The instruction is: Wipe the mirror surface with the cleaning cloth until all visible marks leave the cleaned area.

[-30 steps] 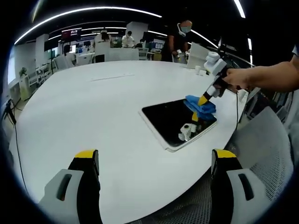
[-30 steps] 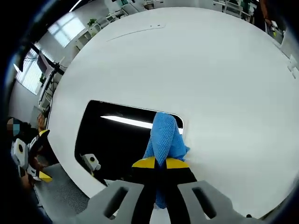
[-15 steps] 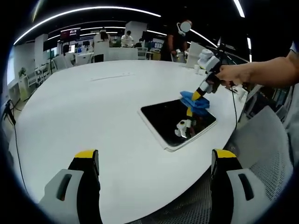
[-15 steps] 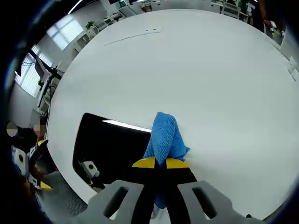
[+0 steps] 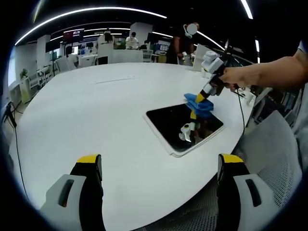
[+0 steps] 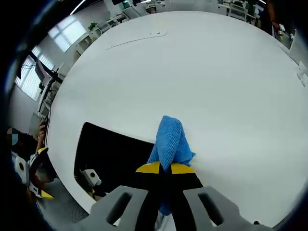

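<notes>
While the right hand-held gripper (image 6: pixel 161 169) has its two yellow-tipped jaws pressed together, a bunched blue cleaning cloth (image 6: pixel 171 144) is pinched between them and stands out past the tips. In the right gripper view the cloth overlaps the far corner of the dark mirror (image 6: pixel 113 151), with part of it over the white surface (image 6: pixel 202 72) just beside that corner. In the left gripper view the same right hand-held gripper (image 5: pixel 199 98) comes in from the right, held by a person's hand (image 5: pixel 236 77), tilted down so that the cloth (image 5: pixel 199 105) meets the mirror (image 5: pixel 180 126) at its far edge; the gripper and cloth are reflected in the glass below. The mirror lies flat near the edge of the round white surface (image 5: pixel 96 110), its pale frame showing along the near sides.

The left hand-held gripper (image 5: pixel 160 166) is held well back from the mirror, over the near part of the surface, with its jaws spread wide apart and nothing between them. In the right gripper view it appears small at the far left (image 6: pixel 30 169), beyond the surface's edge. A grey mesh chair (image 5: pixel 269 159) stands beside the surface at the right of the left gripper view, and people stand by desks in the background.
</notes>
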Demonstrator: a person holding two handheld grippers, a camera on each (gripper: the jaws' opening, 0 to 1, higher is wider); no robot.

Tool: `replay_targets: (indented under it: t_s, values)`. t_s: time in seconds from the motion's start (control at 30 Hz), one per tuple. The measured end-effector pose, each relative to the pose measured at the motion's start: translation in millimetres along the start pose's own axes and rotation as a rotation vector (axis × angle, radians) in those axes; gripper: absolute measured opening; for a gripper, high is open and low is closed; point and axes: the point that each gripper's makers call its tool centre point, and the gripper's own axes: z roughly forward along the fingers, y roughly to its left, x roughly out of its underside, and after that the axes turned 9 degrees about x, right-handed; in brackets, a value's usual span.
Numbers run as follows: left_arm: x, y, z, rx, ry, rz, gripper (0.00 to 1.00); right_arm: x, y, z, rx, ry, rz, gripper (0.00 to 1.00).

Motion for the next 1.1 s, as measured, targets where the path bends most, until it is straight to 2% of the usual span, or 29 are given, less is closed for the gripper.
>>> replay_targets:
  t_s: [0.2,0.3,0.43,0.53,0.63,0.7,0.87,0.93,0.97,1.1]
  values:
    - [-1.7,3.0,-2,-0.018,-0.010,-0.004,0.99,-8.0,0,3,0.028,-0.034,-0.025,0.00]
    - [-4.1,6.9,-3,-0.024,-0.036,-0.034,0.99,-13.8,-3,6,0.020,-0.037,-0.011,0.00]
    - [-3.9,7.6,-4,-0.039,-0.032,-0.026,0.99,-12.7,-2,5,0.016,-0.036,-0.027,0.00]
    - [-5.1,9.7,-5,-0.048,-0.043,-0.038,0.99,-11.3,-2,0,0.017,-0.053,-0.048,0.00]
    - [-9.3,6.3,-4,-0.036,-0.061,-0.038,0.99,-11.2,-3,-10,-0.007,-0.071,-0.010,0.00]
    - [-8.9,3.4,-3,-0.027,-0.039,0.006,0.99,-10.1,-7,-19,-0.025,-0.081,0.005,0.00]
    - [-13.8,9.2,-7,-0.038,-0.062,-0.016,0.99,-4.1,-23,-38,-0.029,-0.091,0.001,0.00]
    - [-17.3,14.8,-11,-0.054,-0.076,-0.020,0.99,8.3,-27,-42,-0.050,-0.036,0.004,0.00]
    - [-17.7,16.9,-13,-0.063,-0.078,-0.013,0.99,7.5,-32,-45,-0.042,-0.060,0.000,0.00]
    - [-14.1,15.7,-12,-0.065,-0.078,-0.024,0.99,20.6,-43,-51,-0.042,-0.028,0.000,0.00]
